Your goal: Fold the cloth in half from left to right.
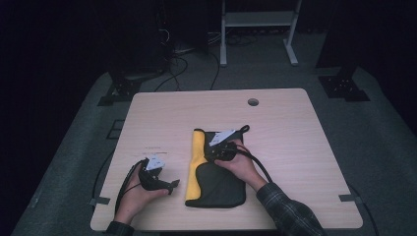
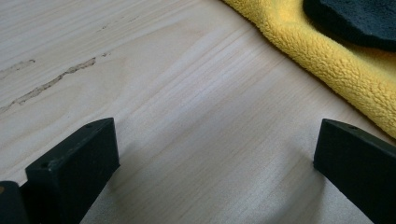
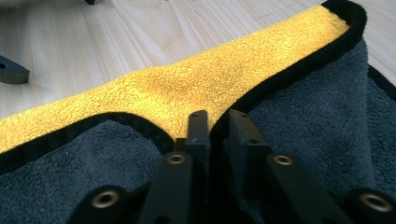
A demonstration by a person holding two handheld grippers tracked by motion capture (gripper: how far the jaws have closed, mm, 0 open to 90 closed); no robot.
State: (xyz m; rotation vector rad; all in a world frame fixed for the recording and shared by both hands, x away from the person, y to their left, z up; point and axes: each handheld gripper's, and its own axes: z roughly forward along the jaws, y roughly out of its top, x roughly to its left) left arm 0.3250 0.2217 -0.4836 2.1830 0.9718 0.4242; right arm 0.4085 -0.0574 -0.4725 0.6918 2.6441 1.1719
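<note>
**Two grippers at the table, right one pinching the towel's edge**

Two-sided towel [image 1: 215,172], yellow on one face and dark grey on the other with black trim, lies folded at the near middle of the wooden table [image 1: 285,132]. A yellow strip shows along its left side; the grey face covers the rest.

Right gripper [image 1: 220,147] sits on the far part of the towel. Its jaws are drawn together on the black-trimmed grey edge [image 3: 219,122], the fabric bunched up between them, with the yellow face spread beyond.

Left gripper [image 1: 164,184] rests on bare wood left of the towel, near the table's near-left corner, held in the left hand [image 1: 135,196]. Its jaws stand wide apart with nothing between them; the towel's yellow edge lies just beyond the tips.
</note>
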